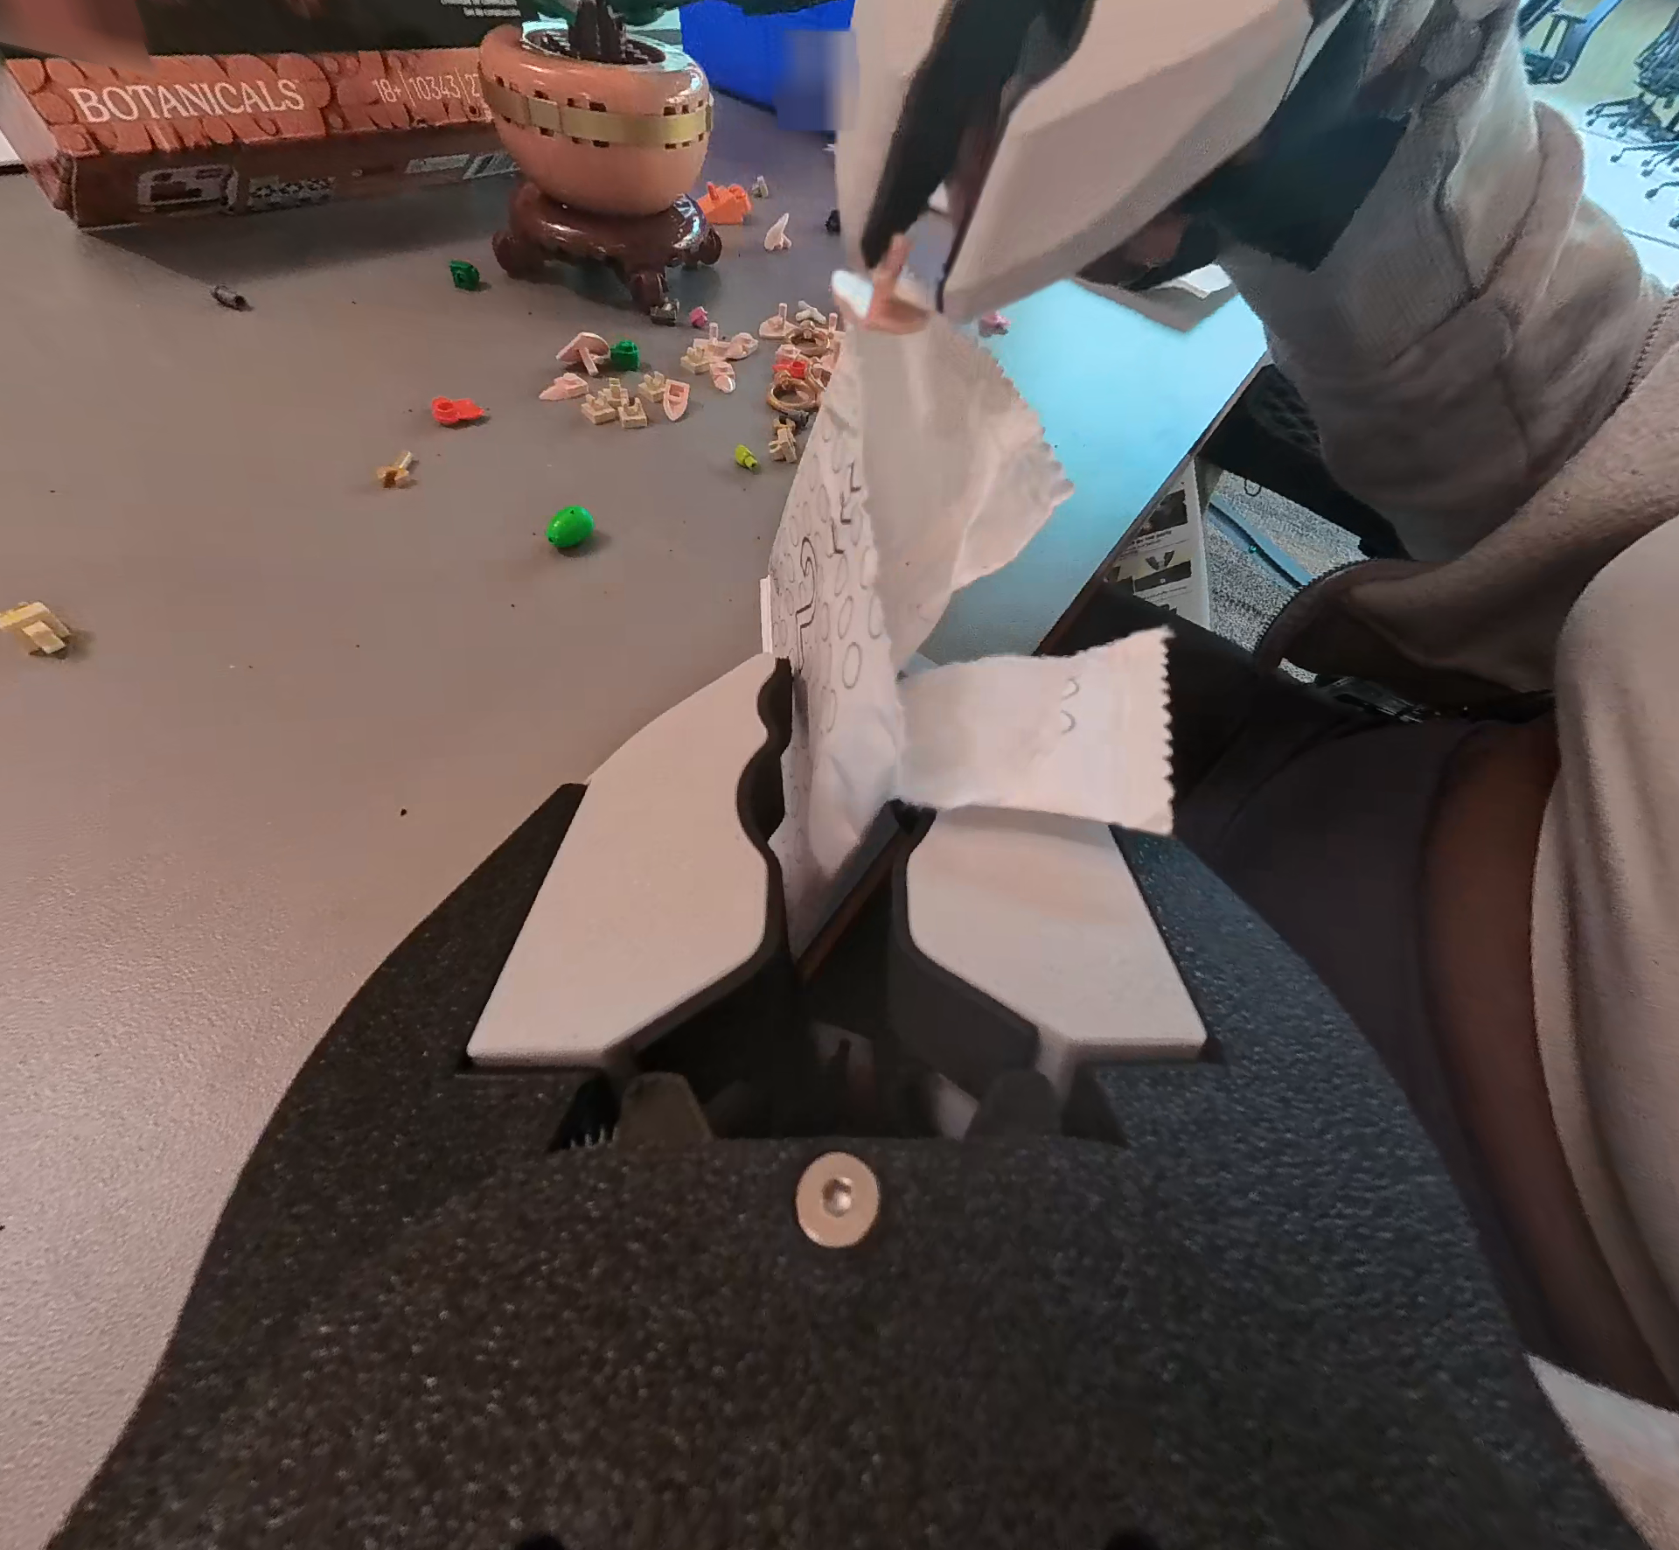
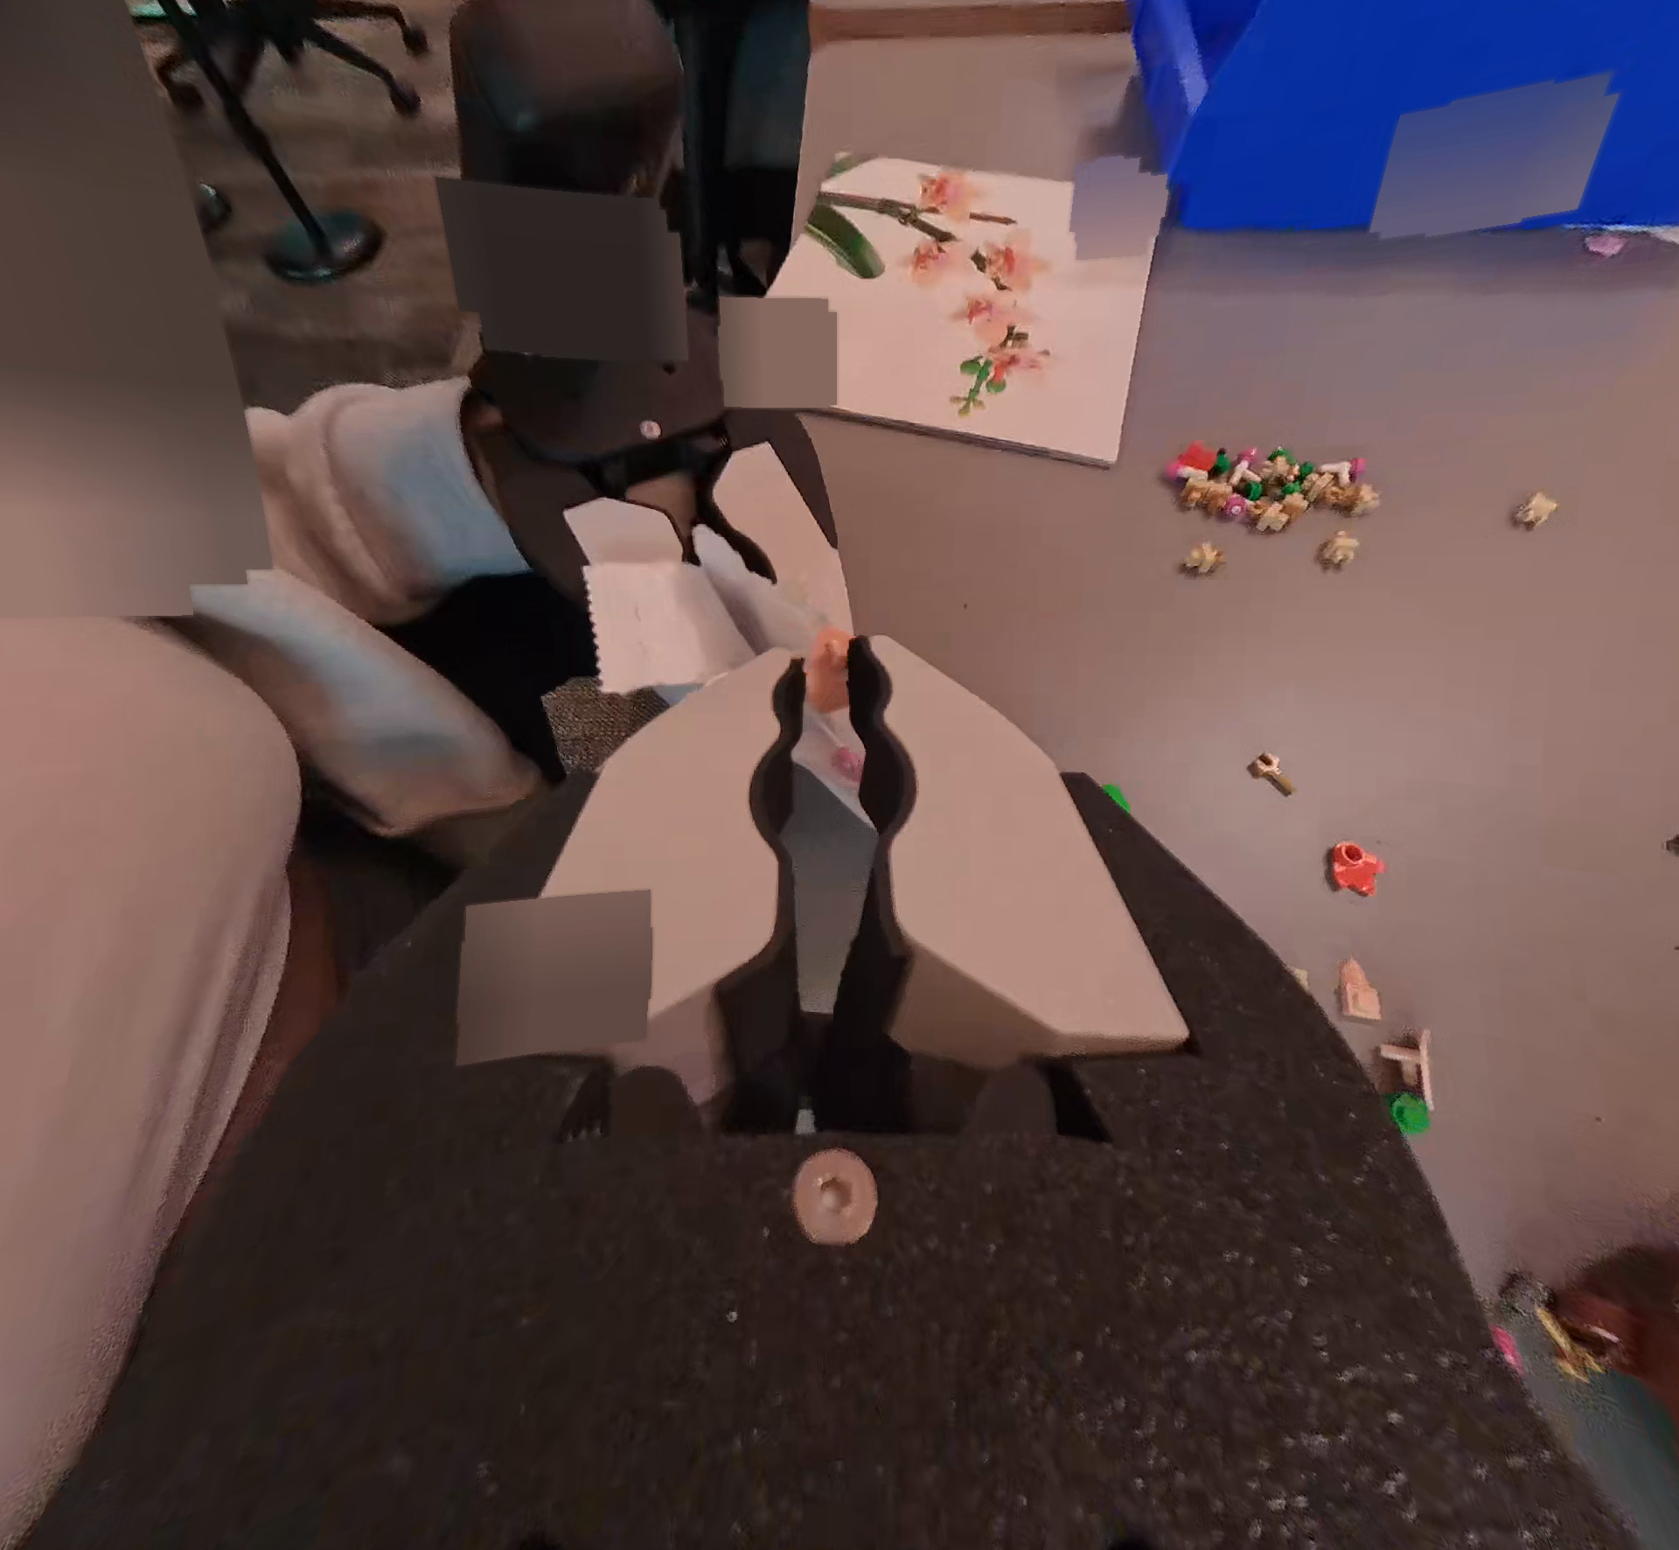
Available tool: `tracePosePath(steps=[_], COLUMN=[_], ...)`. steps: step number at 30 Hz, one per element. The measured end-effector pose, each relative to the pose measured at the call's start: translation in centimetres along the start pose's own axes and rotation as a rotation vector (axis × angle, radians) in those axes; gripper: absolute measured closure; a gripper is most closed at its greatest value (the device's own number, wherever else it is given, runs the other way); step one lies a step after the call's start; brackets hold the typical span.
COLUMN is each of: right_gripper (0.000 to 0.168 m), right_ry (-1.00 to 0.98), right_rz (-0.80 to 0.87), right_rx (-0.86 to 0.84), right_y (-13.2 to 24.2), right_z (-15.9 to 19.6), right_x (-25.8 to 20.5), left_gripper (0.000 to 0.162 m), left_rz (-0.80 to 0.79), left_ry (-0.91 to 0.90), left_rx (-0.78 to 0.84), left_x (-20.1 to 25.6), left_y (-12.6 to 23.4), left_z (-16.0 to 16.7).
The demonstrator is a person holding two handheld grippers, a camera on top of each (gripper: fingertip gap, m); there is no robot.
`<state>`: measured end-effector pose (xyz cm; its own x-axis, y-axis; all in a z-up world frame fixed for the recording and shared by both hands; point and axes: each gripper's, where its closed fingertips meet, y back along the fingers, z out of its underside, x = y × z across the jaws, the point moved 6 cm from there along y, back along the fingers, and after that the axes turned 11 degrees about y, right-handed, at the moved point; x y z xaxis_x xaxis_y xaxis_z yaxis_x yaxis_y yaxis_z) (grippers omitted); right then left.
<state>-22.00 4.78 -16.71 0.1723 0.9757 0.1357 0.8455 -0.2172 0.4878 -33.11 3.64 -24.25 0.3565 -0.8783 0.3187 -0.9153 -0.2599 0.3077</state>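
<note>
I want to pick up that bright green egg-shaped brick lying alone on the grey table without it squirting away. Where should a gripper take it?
Grip the green egg-shaped brick across its narrow middle, coming straight down from above. It lies on its side on the grey table with clear space around it, so the fingers can straddle it. The rounded surface looks slippery; closing on the widest girth should hold best.

Left tool point(image 1: 840, 788) at lower centre of its own view, pale fingers point(image 1: 654, 852) drawn close, pinched onto white paper; seen again in the upper middle of the right wrist view point(image 2: 727, 543), gripped by a light-sleeved arm point(image 2: 382, 488); right tool point(image 2: 831, 670) at centre of its view, tips nearly together, clamped on a small pinkish piece; same tool slanting down from top right in the left wrist view point(image 1: 909, 279), sleeved arm point(image 1: 1417, 325) behind it.
</note>
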Motion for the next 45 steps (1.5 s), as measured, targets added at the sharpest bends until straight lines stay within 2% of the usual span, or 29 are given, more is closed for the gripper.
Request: tracePosePath(steps=[4,7,8,11,13,17,21,24,27,30,33,35,38,40,41,45], right_gripper=[0.155,0.137,0.136,0.144,0.148,0.147,0.149,0.158,0.159,0.159,0.159,0.158,0.157,0.144,0.137,0.136], right_ry=[0.024,0.064,0.073,0.012,-0.085,-0.198,-0.182,-0.199,-0.196,-0.194,-0.118,-0.051,0.009,0.000,-0.009,-0.026], right_rz=[0.000,0.014,0.050,0.195,0.255,0.177,0.154,0.143,0.160,0.175,0.057,0.041,0.052,0.069,0.076,0.105], right_rx=[-0.035,-0.058,-0.039,0.072,-0.002,-0.176,-0.259,-0.300,-0.256,-0.033,0.155,0.132,0.010,-0.015,-0.014,0.101], right_y=[0.1,0.3,0.5,1.9,1.7,-1.7,-3.8,-4.6,-3.5,-0.6,1.3,1.0,-0.1,-0.4,-0.3,0.6], right_z=[0.2,0.4,0.3,0.2,2.5,6.4,7.3,7.6,6.8,3.2,-0.7,-1.3,-0.4,0.2,0.3,-0.2], right_x=[-0.3,-0.3,0.1,2.6,4.9,6.0,6.4,6.7,6.9,6.1,2.9,1.3,0.3,0.3,0.4,0.6], left_gripper=[0.144,0.144,0.144,0.143,0.143,0.143,0.144,0.144,0.144,0.145,0.145,0.145,0.144,0.145,0.144,0.145], left_rz=[0.005,0.007,0.006,0.005,0.005,0.007,0.009,0.012,0.013,0.014,0.014,0.013,0.007,0.004,0.004,0.006], left_ry=[0.010,0.014,0.013,0.007,0.007,0.007,0.010,0.010,0.011,0.014,0.016,0.016,0.012,0.010,0.010,0.012], left_rx=[0.007,0.010,0.009,0.007,0.007,0.008,0.010,0.011,0.013,0.015,0.016,0.016,0.012,0.011,0.011,0.012], left_x=[0.0,-0.1,-0.1,-0.1,-0.1,-0.1,-0.1,-0.1,-0.1,-0.1,-0.1,-0.1,-0.1,-0.1,-0.1,-0.1], left_y=[0.0,0.1,0.1,0.0,0.0,0.1,0.0,0.0,0.1,0.1,0.1,0.1,0.1,0.0,0.0,0.0], left_z=[-0.1,-0.1,-0.1,-0.1,-0.1,-0.1,-0.1,-0.1,-0.1,-0.1,-0.1,-0.1,-0.1,-0.1,-0.1,-0.1])
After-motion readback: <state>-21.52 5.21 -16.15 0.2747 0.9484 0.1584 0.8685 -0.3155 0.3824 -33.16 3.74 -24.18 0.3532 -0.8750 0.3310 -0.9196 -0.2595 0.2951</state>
